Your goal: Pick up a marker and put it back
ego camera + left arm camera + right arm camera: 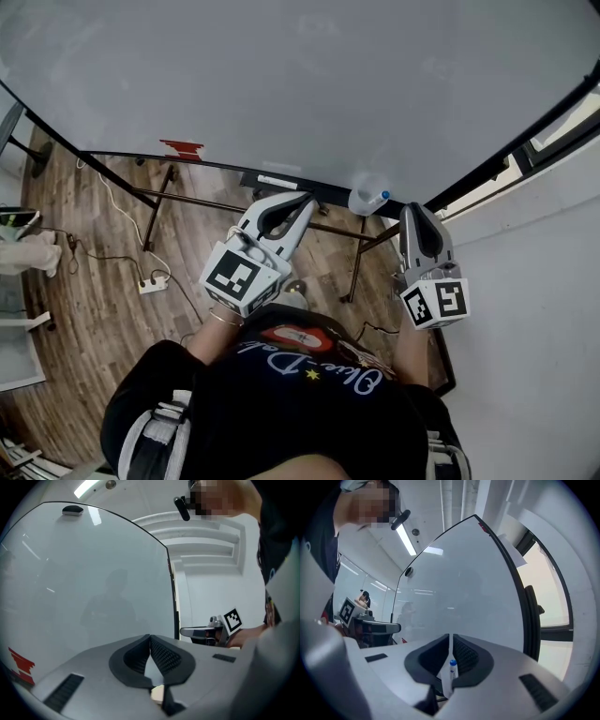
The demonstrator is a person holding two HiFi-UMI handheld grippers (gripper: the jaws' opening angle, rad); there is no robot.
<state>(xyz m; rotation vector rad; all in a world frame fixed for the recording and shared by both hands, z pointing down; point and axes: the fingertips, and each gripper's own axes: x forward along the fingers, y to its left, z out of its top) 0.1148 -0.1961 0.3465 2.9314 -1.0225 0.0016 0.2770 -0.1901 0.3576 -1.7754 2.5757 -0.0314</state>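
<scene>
A white marker (450, 677) with a blue cap shows in the right gripper view. It stands in the narrow gap between the pads, cap pointing away from the camera. My right gripper (450, 641) is closed tightly around it. In the head view the right gripper (411, 208) points at the lower right edge of the whiteboard (300, 84), and the marker itself is hidden there. My left gripper (305, 200) is held beside it at the board's tray (281, 181). In its own view the left gripper (150, 639) is shut with nothing between its pads.
A rounded white thing with a blue cap (368, 199) sits on the tray just left of the right gripper's tips. A red mark (182, 148) is on the board's lower edge. The board's black legs (356, 262) and a power strip (153, 282) stand on the wooden floor. A white wall is at right.
</scene>
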